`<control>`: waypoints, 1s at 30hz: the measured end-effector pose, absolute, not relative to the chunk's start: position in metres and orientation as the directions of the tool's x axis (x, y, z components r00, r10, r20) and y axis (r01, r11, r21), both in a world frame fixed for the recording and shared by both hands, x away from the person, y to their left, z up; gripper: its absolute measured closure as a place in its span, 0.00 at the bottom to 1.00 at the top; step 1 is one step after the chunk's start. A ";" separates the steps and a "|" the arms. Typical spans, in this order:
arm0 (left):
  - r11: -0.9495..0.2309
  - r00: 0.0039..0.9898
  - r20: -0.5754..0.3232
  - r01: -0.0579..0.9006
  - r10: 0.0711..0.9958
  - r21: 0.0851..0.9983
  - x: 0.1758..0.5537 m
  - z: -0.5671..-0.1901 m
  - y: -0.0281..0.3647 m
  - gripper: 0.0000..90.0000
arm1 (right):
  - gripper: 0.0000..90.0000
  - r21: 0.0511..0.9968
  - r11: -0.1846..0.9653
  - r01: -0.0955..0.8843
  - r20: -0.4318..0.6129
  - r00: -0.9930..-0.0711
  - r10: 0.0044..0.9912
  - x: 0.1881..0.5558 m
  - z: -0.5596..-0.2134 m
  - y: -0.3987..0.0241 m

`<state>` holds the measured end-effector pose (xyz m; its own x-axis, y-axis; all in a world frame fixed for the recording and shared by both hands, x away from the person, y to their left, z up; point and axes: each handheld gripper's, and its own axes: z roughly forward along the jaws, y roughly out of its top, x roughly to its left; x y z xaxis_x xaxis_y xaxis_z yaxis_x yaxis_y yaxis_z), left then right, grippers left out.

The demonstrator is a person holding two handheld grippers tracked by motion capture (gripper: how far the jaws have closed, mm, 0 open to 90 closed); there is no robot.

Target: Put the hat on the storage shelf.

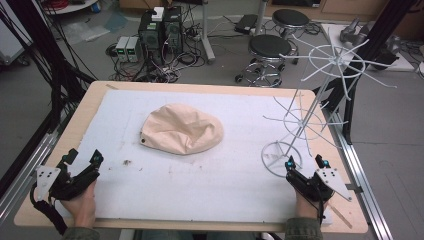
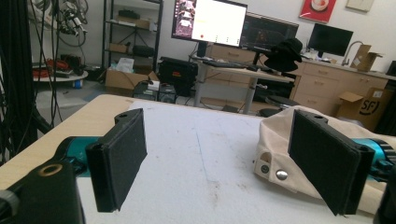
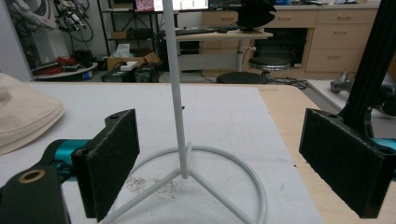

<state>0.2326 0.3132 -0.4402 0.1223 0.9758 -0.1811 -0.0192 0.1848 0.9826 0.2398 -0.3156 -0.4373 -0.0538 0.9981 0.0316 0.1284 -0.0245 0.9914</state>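
Both tools stand wide and empty: the left gripper [image 1: 82, 159] at the near left corner of the table [image 1: 90, 107], the right gripper [image 1: 305, 161] near right, just short of the round base of the white wire rack [image 1: 300, 120]. The beige cap [image 1: 181, 129] lies mid-table, well apart from both. Likely step: reach in low, pinch the cap's brim or edge rather than its soft crown.

Two black stools [image 1: 270, 47], computer towers [image 1: 160, 27], tangled cables [image 1: 165, 70] beyond the table [image 1: 90, 107].
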 end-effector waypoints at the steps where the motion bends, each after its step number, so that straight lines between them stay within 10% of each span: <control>1: 0.183 0.124 -0.179 -0.019 0.976 0.983 0.233 -0.440 0.313 0.22 | 0.12 0.992 -0.025 0.125 0.033 -0.059 0.998 0.239 -0.437 -0.316; 30: 0.192 0.136 -0.190 -0.003 0.972 0.981 0.235 -0.442 0.314 0.22 | 0.12 0.984 -0.084 0.160 0.095 -0.059 0.994 0.240 -0.439 -0.319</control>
